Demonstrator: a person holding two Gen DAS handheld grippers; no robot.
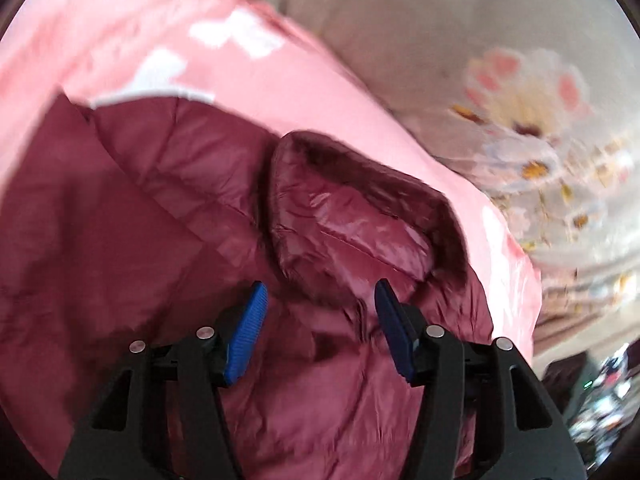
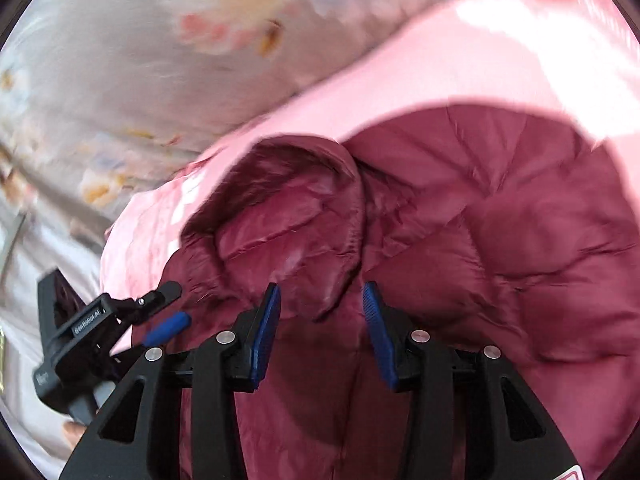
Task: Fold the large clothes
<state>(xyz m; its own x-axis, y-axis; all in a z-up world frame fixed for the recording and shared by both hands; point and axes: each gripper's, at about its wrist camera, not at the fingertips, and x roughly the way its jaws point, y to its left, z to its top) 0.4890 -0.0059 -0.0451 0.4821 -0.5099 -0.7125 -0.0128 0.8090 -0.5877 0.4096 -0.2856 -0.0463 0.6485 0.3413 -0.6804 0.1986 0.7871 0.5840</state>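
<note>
Here both jaws gape above the maroon puffer jacket (image 1: 168, 216).

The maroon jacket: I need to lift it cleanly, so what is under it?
The maroon jacket lies on a pink blanket, over a floral sheet. Beneath the jacket's middle is hidden.

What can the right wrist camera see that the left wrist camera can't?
Only the right wrist view shows the other gripper: the left gripper pokes in at the lower left edge, over the side of the jacket. It also shows more of the quilted body of the jacket.

Only the left wrist view shows white patches on the pink cloth and some dark clutter at the lower right.

Both show the maroon puffer jacket with its hood lying on the pink cloth, the flowered sheet beyond it, and open blue-padded jaws with nothing between them, like the right gripper.
</note>
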